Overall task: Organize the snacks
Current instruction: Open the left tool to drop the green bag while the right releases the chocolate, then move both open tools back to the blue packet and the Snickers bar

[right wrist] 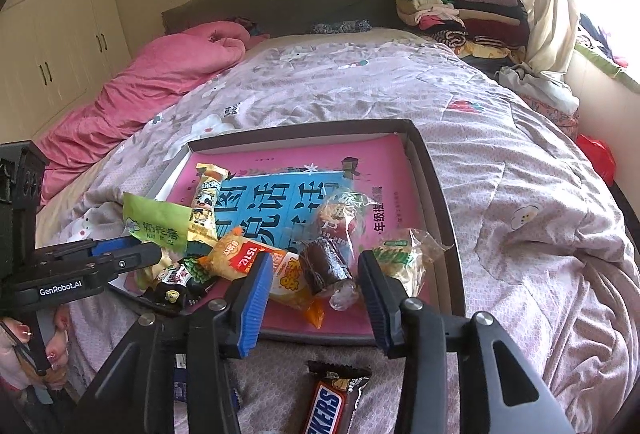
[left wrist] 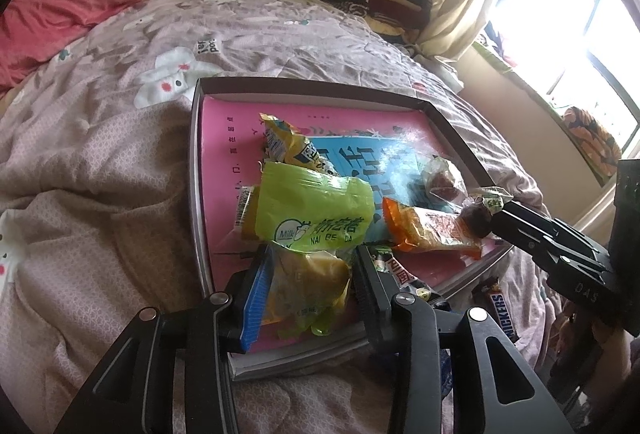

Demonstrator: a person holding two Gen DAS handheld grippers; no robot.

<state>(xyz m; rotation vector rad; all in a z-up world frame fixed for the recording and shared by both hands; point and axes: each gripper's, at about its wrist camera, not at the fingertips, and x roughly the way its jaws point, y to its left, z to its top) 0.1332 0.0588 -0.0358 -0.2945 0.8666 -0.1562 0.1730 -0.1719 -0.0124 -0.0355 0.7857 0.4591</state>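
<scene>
Bedding in a pale floral quilt (right wrist: 500, 170) fills the room's bed, with a shallow dark-rimmed tray (right wrist: 438, 202) lying on it. Inside the tray, on a pink and blue printed sheet (right wrist: 384, 162), sits a loose heap of wrapped snacks. Between the left gripper (left wrist: 310, 280) fingers lies the green milk-snack bag (left wrist: 316, 214), its long axis running away from the fingers toward the tray's far rim; the fingers stand parted, flanking its yellow end without clearly pressing. The right gripper (right wrist: 314, 284) fingers are likewise released, either side of a dark brown roll (right wrist: 324, 266) and the orange packet (right wrist: 256, 258), which slants leftward. A Snickers bar (right wrist: 332, 402) lies on the quilt just below those fingers, outside the tray's near edge. Beyond the far rim, quilt stays open.
</scene>
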